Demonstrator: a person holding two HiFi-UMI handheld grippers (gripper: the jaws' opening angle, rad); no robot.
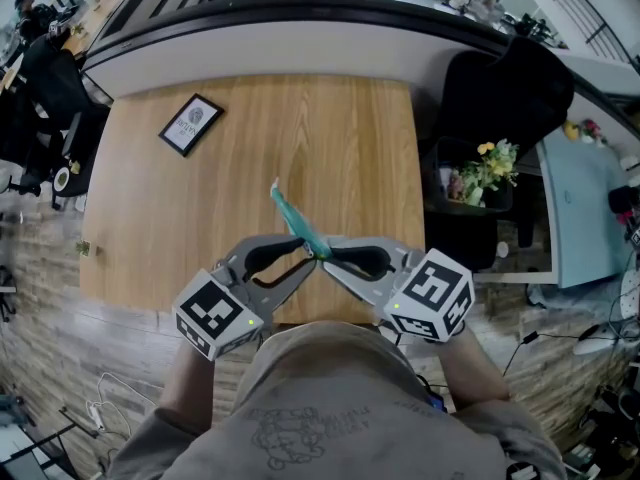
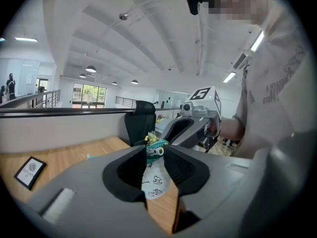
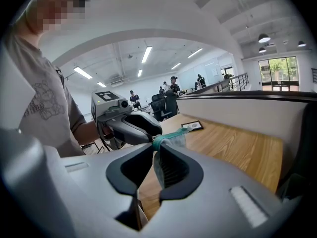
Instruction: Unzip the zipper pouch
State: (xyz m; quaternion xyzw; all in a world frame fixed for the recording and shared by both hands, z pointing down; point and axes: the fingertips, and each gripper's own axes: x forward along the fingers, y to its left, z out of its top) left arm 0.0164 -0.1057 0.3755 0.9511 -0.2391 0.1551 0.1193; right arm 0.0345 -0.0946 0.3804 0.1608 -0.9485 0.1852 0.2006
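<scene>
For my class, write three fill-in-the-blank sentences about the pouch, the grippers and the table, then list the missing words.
The right gripper is clamped on the ____.
The pouch is held up over a ____ table.
In the head view, the framed picture lies near the table's far ____ corner.
Missing words: pouch, wooden, left.

Loose beige short-sleeved T-shirt (image 1: 340, 378) with a faint grey line-drawn print (image 1: 292, 433) on front

Zipper pouch (image 1: 297, 223) over the table's (image 1: 340, 138) near middle, left gripper (image 1: 306, 255) at its left, jaws closing with the pouch's near end between them, right gripper (image 1: 330, 260) at its right gripping that end, framed card (image 1: 190, 124) on the table's far left, chair (image 1: 500, 98) beyond its right edge.
</scene>
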